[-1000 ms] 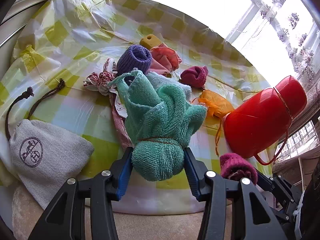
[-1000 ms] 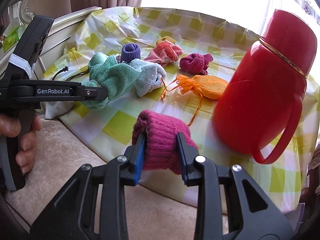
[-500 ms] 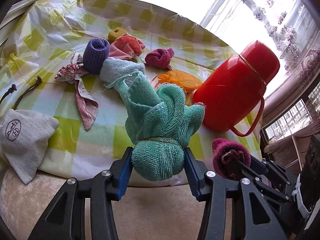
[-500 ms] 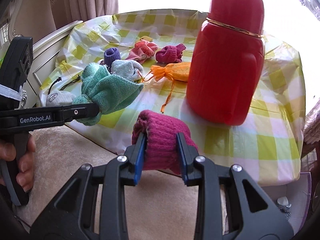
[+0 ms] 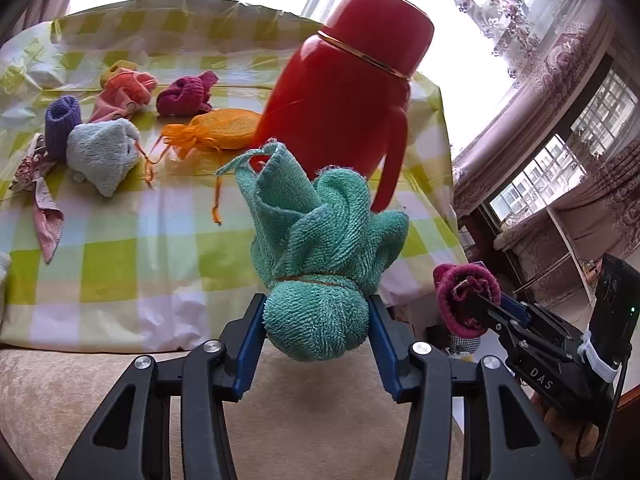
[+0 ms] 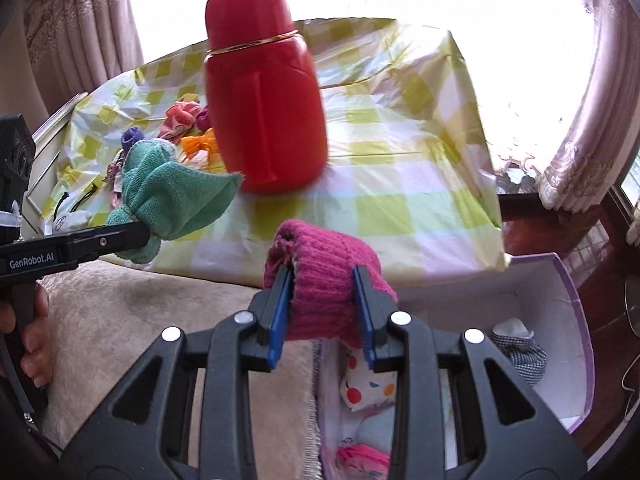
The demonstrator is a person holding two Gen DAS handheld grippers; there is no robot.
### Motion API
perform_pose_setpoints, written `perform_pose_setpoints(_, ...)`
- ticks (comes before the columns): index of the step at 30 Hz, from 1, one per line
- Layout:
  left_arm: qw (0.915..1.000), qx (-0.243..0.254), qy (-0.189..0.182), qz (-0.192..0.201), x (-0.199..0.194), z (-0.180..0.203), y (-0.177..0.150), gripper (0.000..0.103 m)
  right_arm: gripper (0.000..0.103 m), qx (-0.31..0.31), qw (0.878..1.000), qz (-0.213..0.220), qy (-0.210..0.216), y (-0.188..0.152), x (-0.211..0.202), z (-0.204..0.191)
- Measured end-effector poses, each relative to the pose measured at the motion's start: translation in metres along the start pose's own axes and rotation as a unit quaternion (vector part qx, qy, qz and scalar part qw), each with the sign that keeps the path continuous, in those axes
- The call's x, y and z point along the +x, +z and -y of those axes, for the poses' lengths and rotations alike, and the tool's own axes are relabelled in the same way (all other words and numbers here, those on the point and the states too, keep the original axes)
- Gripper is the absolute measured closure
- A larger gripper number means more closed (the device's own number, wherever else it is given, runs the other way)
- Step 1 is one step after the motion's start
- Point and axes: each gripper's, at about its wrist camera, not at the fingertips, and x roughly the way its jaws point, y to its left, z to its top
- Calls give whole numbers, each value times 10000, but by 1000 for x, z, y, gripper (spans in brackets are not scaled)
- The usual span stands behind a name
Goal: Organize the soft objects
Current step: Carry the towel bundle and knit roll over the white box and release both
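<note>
My left gripper [image 5: 316, 320] is shut on a green towel bundle [image 5: 320, 248], held in the air over the beige seat in front of the table; the bundle also shows in the right wrist view [image 6: 172, 196]. My right gripper [image 6: 324, 312] is shut on a magenta knitted sock roll [image 6: 324, 280], held above the near edge of an open white box [image 6: 560, 320] with purple trim. The box holds several soft items. The sock roll also shows in the left wrist view [image 5: 464, 296], to the right of the towel.
A tall red thermos jug [image 5: 344, 92] stands on the yellow-checked tablecloth [image 5: 120, 248]. On the cloth lie a light blue towel bundle [image 5: 102, 152], a purple sock roll [image 5: 60, 124], a pink cloth [image 5: 124, 88], a magenta sock [image 5: 184, 96] and an orange pouch [image 5: 220, 130].
Both grippers have swung to the right with their loads. The right gripper now hangs over the box beside the table; the thermos has shifted left in its view.
</note>
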Motion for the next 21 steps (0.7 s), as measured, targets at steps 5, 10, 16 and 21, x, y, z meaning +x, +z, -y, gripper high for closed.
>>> perform_pose_setpoints(5,9979,480,-369,-246,17,47,-6,53,69,472,9976,23,-510,-13,-22,57)
perform_pose_setpoints(10,9899,1012,-796,-592,31,97,-21,53,69,761,9920,-74,-1007,-28,-37,101)
perform_pose_setpoints(16,9742,1627,-1193,-1013,47,150,-42,53,69,1156,9820,-210,-1479,-43,-53,145)
perform_pose_setpoints(21,9541,2079,-1606,-1439,65,191,-62,52,69,1349,9750,-210,-1755,-47,-64,165)
